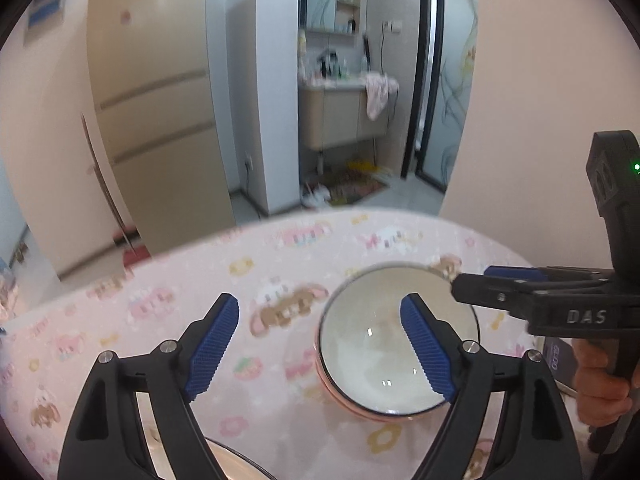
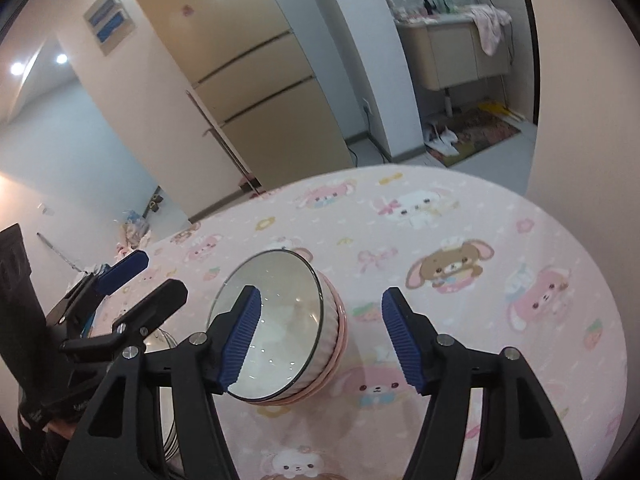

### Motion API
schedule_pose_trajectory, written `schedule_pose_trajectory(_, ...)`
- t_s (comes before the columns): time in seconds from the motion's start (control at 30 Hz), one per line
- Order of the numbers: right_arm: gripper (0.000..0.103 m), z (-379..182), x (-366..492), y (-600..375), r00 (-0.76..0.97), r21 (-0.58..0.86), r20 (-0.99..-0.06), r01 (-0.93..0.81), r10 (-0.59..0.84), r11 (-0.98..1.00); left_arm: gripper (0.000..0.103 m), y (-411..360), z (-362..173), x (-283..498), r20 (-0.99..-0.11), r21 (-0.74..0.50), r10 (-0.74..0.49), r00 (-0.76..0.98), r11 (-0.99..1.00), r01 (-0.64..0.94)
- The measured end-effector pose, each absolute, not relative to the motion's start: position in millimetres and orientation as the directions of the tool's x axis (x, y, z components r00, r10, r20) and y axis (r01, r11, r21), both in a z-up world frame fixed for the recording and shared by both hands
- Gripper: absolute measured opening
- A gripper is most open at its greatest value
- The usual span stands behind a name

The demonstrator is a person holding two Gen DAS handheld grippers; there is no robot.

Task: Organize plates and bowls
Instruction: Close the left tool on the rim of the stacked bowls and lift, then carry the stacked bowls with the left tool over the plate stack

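A stack of ribbed pink bowls (image 1: 384,364) with white insides stands on the pink cartoon tablecloth (image 1: 168,304). My left gripper (image 1: 320,344) is open; its right finger hangs over the top bowl's inside and its left finger is clear of the stack. The right gripper (image 1: 476,278) comes in from the right, its tips by the bowl's far rim. In the right wrist view the right gripper (image 2: 320,336) is open astride the right wall of the bowls (image 2: 288,320), touching nothing. The left gripper (image 2: 160,274) shows at the left, also open.
Another shiny-rimmed dish (image 1: 232,460) lies at the near edge under my left gripper, and its rim (image 2: 164,344) also shows left of the stack. A person's hand (image 1: 600,392) holds the right gripper's handle. A dark box (image 1: 558,356) sits beside it. The table's far edge (image 2: 360,172) curves close behind.
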State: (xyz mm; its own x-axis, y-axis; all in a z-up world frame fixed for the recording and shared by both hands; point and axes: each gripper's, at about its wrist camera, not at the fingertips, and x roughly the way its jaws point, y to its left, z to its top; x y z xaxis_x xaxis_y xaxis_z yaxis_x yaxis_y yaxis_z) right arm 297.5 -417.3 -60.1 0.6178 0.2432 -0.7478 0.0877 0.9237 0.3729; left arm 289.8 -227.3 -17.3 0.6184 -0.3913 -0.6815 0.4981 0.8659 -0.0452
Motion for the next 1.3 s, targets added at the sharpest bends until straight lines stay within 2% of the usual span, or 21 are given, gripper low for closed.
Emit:
schedule_pose_trajectory(0.1, 0.062, -81, 306, -421, 0.548, 0.384, -0.803, 0.176, 0.234, 0.907, 0.087, -236, -44, 313, -0.833, -0.118, -0.342, 0.435, 0.878, 0.464)
schedule_pose_trajectory(0.2, 0.061, -96, 308, -435, 0.543, 0.477, -0.786, 0.229, 0.295, 0.849, 0.087, -231, -59, 329, -0.868, -0.221, -0.365, 0.337, 0.891, 0.397)
schedule_pose_trajectory(0.27, 0.060, -106, 310, -440, 0.520, 0.551, -0.766, 0.230, 0.377, 0.802, 0.087, -228, -65, 337, -0.864, -0.311, -0.426, 0.268, 0.871, 0.381)
schedule_pose_trajectory(0.33, 0.058, -114, 313, -438, 0.493, 0.586, -0.758, 0.227, 0.428, 0.778, 0.087, -226, -71, 340, -0.862, -0.349, -0.447, 0.238, 0.865, 0.359)
schedule_pose_trajectory(0.37, 0.058, -117, 314, -437, 0.484, 0.591, -0.758, 0.226, 0.437, 0.775, 0.085, -227, -75, 341, -0.865, -0.359, -0.450, 0.224, 0.865, 0.351)
schedule_pose_trajectory(0.5, 0.055, -126, 314, -437, 0.479, 0.617, -0.747, 0.241, 0.461, 0.749, 0.056, -234, -90, 344, -0.875, -0.405, -0.465, 0.133, 0.855, 0.324)
schedule_pose_trajectory(0.57, 0.053, -131, 315, -439, 0.470, 0.632, -0.741, 0.251, 0.479, 0.733, 0.050, -236, -97, 345, -0.877, -0.420, -0.469, 0.105, 0.853, 0.308)
schedule_pose_trajectory(0.83, 0.041, -151, 311, -436, 0.468, 0.699, -0.703, 0.316, 0.535, 0.642, 0.050, -232, -104, 351, -0.851, -0.483, -0.517, 0.089, 0.838, 0.254)
schedule_pose_trajectory(1.0, 0.040, -165, 309, -435, 0.462, 0.728, -0.682, 0.357, 0.566, 0.585, 0.055, -220, -122, 353, -0.794, -0.602, -0.607, 0.028, 0.792, 0.108)
schedule_pose_trajectory(1.3, 0.041, -175, 305, -439, 0.524, 0.776, -0.627, 0.363, 0.576, 0.515, 0.054, -223, -117, 343, -0.792, -0.587, -0.605, 0.084, 0.792, 0.166)
